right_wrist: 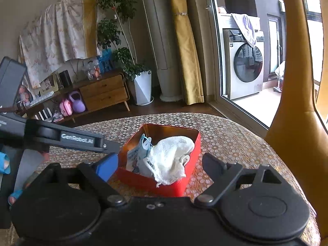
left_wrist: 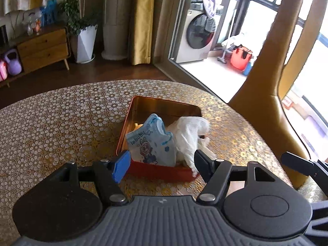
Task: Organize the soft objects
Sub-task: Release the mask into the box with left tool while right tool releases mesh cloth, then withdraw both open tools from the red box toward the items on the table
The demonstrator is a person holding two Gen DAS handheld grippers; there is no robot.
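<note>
Table left half: the patterned tablecloth [left_wrist: 51,123] lies bare on this side in both wrist views; no loose soft item shows on it

Left gripper [left_wrist: 162,162]: jaws stand apart, roughly as wide as the tin's near end; nothing between them; it sits above and short of the tin, pads touching nothing

Red tin [left_wrist: 164,173]: open, no lid in view, on the cloth near the table's middle; gold-coloured inside

Mask packet [left_wrist: 150,143]: pale blue with a cartoon print, standing on edge against the tin's left wall, its top rising above the rim

White mesh cloth [right_wrist: 172,155]: bunched in the tin's right part, touching the packet; one loose end spills over the near rim

Right gripper [right_wrist: 160,164]: jaws spread wide, empty; the cloth lies beyond them, unheld

Done, by my reading: both soft items visible are inside the tin

Left to do, by my reading: tuck the hanging end in and press the packet lower, if a tidy fit is wanted; whether other items wait out of view I cannot tell
</note>
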